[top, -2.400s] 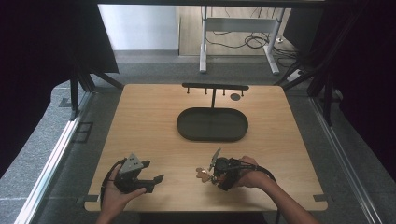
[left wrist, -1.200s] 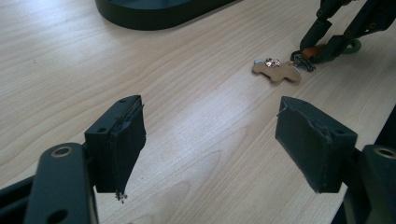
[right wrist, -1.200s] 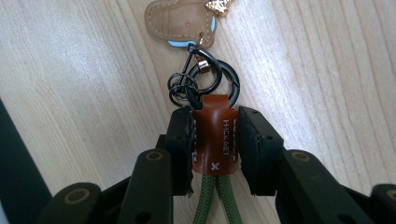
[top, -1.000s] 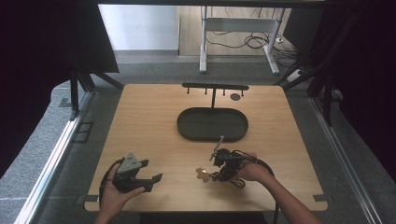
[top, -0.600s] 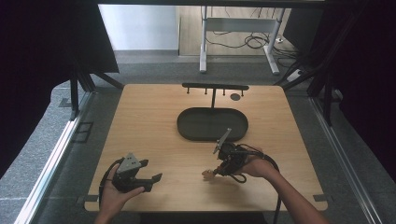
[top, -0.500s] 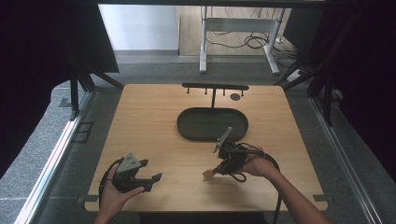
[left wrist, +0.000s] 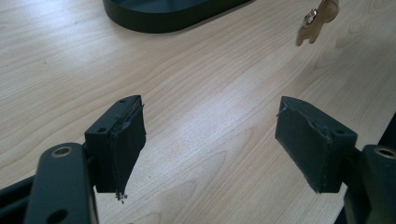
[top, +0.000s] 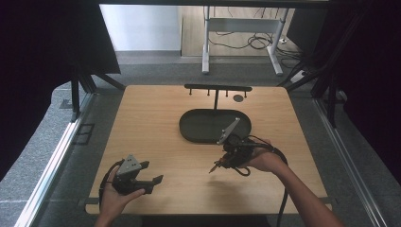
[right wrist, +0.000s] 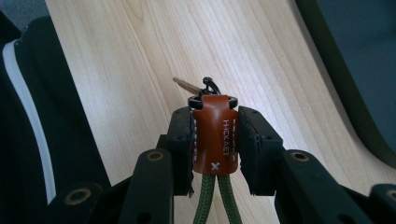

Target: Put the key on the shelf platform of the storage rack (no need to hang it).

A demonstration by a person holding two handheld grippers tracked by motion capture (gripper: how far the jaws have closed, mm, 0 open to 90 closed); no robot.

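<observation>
Brown leather keychain point(right wrist: 215, 135), green cord point(right wrist: 215, 200)

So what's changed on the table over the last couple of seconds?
The right gripper, shut on the key fob, has lifted it off the table and carried it toward the dark oval tray; the key now dangles in the air. The left gripper stayed put, jaws open.

Tray point(top: 198, 135) behind key fob point(right wrist: 215, 135)
</observation>
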